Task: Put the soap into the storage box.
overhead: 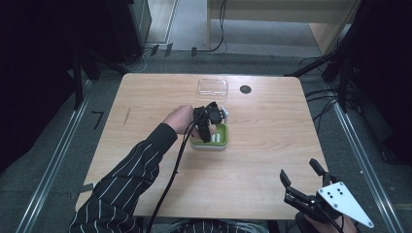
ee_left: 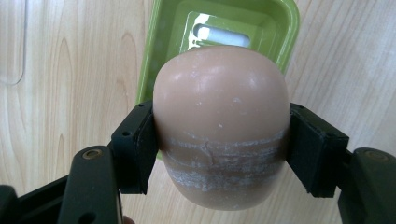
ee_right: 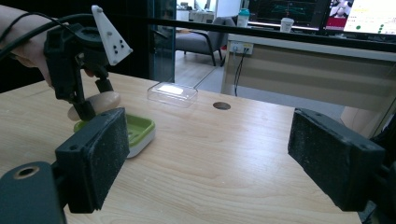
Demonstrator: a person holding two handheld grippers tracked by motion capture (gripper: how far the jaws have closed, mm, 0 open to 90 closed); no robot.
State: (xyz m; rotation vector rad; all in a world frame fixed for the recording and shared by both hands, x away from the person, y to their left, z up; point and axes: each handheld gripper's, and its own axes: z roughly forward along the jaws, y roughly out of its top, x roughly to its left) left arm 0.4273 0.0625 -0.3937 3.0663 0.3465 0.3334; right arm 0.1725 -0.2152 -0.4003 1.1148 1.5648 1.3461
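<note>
One beige soap bar [ee_left: 220, 135], smooth, rounded, egg-like, white scuff bands across lower half, clamped between left gripper [ee_left: 219, 149] black pads, held just above green soap dish [ee_left: 154, 56]. Dish glossy plastic, rounded-rectangular, white insert inside. Clear plastic lid [overhead: 213, 87], flat, rectangular, beyond dish. Small dark round hole [overhead: 245, 89] right of lid. Light wood-grain surface [overhead: 272, 145]. Right gripper [overhead: 303, 177] well right of dish, near edge, jaws spread wide, nothing between.

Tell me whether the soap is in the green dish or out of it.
Out. The soap is clamped in the left gripper, held above the green dish, not resting in it.
</note>
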